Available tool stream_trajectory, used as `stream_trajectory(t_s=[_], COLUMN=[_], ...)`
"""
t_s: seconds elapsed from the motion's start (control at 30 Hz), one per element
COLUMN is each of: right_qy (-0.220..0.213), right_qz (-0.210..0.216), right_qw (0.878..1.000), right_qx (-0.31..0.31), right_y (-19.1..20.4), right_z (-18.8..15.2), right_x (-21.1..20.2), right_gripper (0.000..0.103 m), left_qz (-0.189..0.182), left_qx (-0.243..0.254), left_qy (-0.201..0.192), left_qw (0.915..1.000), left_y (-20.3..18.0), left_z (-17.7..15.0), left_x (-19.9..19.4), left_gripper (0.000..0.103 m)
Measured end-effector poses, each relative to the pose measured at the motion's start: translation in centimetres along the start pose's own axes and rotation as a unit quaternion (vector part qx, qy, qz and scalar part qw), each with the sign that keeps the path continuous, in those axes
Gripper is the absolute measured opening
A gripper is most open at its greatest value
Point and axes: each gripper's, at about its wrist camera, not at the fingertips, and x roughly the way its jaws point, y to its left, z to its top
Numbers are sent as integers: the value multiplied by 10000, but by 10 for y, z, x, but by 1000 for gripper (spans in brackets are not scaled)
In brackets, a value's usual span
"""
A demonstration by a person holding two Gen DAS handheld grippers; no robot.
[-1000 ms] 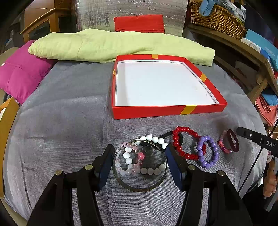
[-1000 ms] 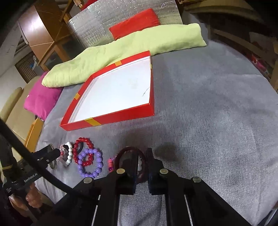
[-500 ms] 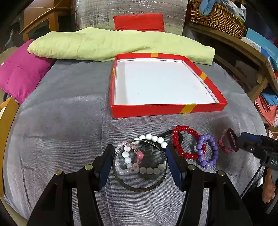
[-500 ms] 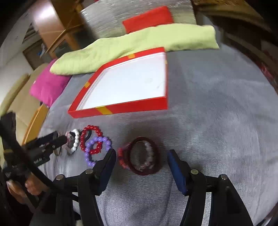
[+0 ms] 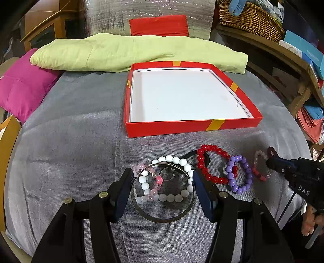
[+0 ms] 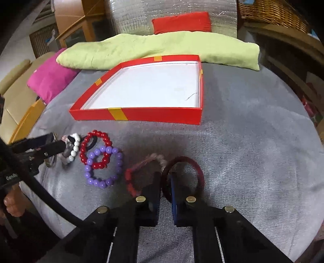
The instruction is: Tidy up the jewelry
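- Box point(image 5: 190, 127): red, shallow, white floor, yellow tape on the rims; sits on the grey worktop point(image 5: 70, 141) past the jewelry. Nothing lies in it.
- Wicker basket point(image 5: 251, 18): on the wooden shelf at far right, blue cloth in it; contents otherwise unclear.
- Jewelry, all on the worktop in a row in front of the box, none in it yet:
  - metal bangle point(image 5: 163, 217), with a white bead bracelet point(image 5: 178, 197) and a pink bead bracelet point(image 5: 150, 178) inside its ring;
  - red bead bracelet point(image 5: 210, 178), overlapping a black band point(image 5: 189, 154);
  - purple bead bracelet point(image 5: 240, 189), overlapping the red one;
  - small pink-red bracelet point(image 6: 131, 178);
  - dark red bangle point(image 6: 194, 163), tilted up on edge.
- Left wrist view only: inside of the metal bangle, with a clear ring at its middle; the basket's blue cloth.
- Right wrist view only: the dark red bangle's full hoop, and the grip on it.
- Left claw point(image 5: 162, 186): spread, one finger just outside each side of the metal bangle; contact cannot be told. Points down at a slant.
- Right claw point(image 6: 165, 187): pressed together, pinching the near-left rim of the dark red bangle. Points down at a slant; a hand point(image 5: 310, 220) holds its handle.
- Behind: green cushion point(image 5: 131, 52), magenta cushion point(image 5: 22, 87), red cushion point(image 5: 160, 24).
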Motion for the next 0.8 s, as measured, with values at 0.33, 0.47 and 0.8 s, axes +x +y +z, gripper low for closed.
stream_trajectory(t_s=[0.33,0.47,0.8], right_qy=[-450,-269,-35], right_qz=[701,792,1521], right_qw=[9917,9884,9631], right_qx=[981,1269,2221], right_y=[-34,-43,-69], right_z=[11,10,5], right_x=[-20,-13,-3], right_gripper=[8,8,11], left_qz=[21,27,41], left_qx=[22,46,58], left_qy=[-5,8,0], left_qw=[10000,10000,10000], left_y=[-2,-3,-4], left_z=[1,1,0], left_x=[0,1,0], left_gripper=[62,62,62])
